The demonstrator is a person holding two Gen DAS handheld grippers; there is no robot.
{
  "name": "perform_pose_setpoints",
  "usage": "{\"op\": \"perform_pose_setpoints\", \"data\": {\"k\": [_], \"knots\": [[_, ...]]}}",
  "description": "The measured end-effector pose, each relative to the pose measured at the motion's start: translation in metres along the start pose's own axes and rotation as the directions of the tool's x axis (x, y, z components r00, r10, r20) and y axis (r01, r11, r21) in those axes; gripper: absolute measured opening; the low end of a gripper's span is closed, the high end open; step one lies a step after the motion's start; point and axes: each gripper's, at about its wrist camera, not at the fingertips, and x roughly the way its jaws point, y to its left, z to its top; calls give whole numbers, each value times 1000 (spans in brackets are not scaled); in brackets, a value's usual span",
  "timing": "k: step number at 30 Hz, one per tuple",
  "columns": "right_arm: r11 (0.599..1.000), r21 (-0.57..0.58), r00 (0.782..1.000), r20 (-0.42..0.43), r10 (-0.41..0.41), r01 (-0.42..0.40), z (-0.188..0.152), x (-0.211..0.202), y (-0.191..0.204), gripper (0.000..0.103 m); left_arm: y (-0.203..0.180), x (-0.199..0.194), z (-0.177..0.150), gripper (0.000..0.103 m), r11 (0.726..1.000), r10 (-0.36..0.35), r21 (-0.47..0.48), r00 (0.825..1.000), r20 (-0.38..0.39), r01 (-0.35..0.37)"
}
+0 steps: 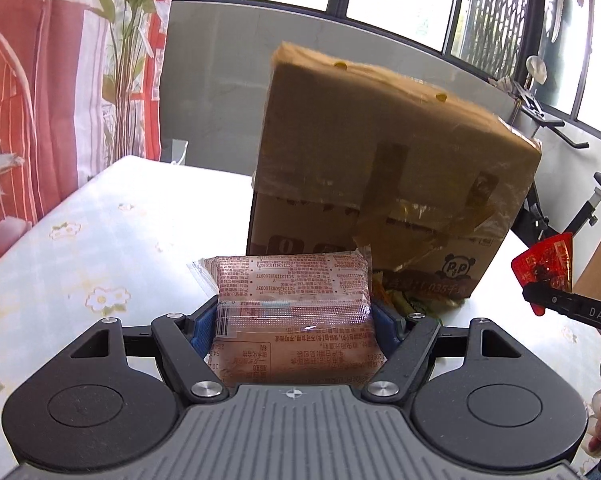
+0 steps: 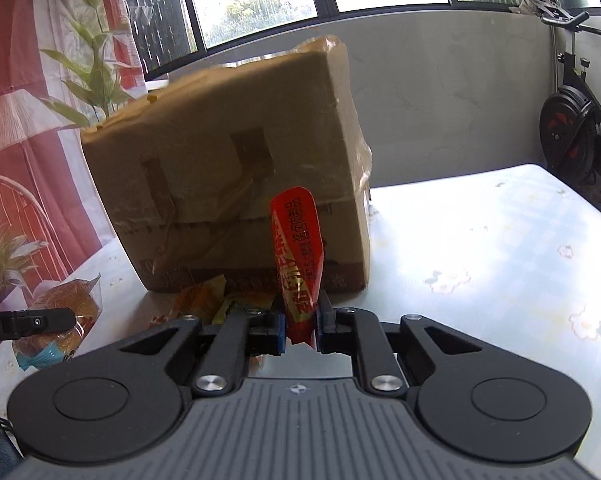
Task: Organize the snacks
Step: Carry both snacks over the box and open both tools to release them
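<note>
Left gripper [image 1: 294, 316] clamps a clear-wrapped noodle pack [image 1: 290, 304] between its blue pads, raised above the floral table [image 1: 80, 248]. Right gripper [image 2: 302, 322] pinches a red snack packet [image 2: 298, 248] upright by its lower end. Loose snacks [image 2: 208, 300] lie just ahead at the cardboard box [image 2: 228, 168] base.

Both wrist views low over table [image 1: 80, 240], facing cardboard box [image 1: 380, 168] close ahead; box shared.
</note>
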Motion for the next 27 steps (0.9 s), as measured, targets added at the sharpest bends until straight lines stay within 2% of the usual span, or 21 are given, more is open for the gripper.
{"op": "perform_pose_setpoints", "data": {"k": [5, 8, 11, 17, 24, 25, 26, 27], "knots": [[997, -74, 995, 90, 45, -38, 52, -6, 18, 14, -3, -12, 51, 77, 999, -15, 45, 994, 107, 10], [990, -127, 989, 128, 69, -53, 89, -4, 30, 14, -15, -16, 89, 77, 994, -39, 103, 983, 181, 21], [987, -149, 987, 141, 74, -53, 125, 13, 36, 14, -35, -8, 130, 77, 985, -62, 172, 974, 219, 24], [982, -188, 992, 129, 16, 9, 170, 62, 34, 14, -64, 40, 195, 78, 980, -106, 185, 972, 209, 67], [983, -175, 998, 42, -54, 60, 174, 104, 20, 15, -86, 108, 214, 81, 973, -98, 220, 986, 136, 67], [982, -177, 998, 36, -55, 60, 173, 106, 19, 17, -86, 117, 215, 84, 973, -88, 226, 987, 134, 56], [981, -181, 998, 36, -58, 63, 173, 108, 19, 26, -88, 121, 215, 85, 972, -81, 228, 988, 133, 49], [980, -186, 997, 43, -64, 71, 173, 108, 19, 29, -88, 127, 216, 87, 972, -74, 229, 988, 132, 42]]}}
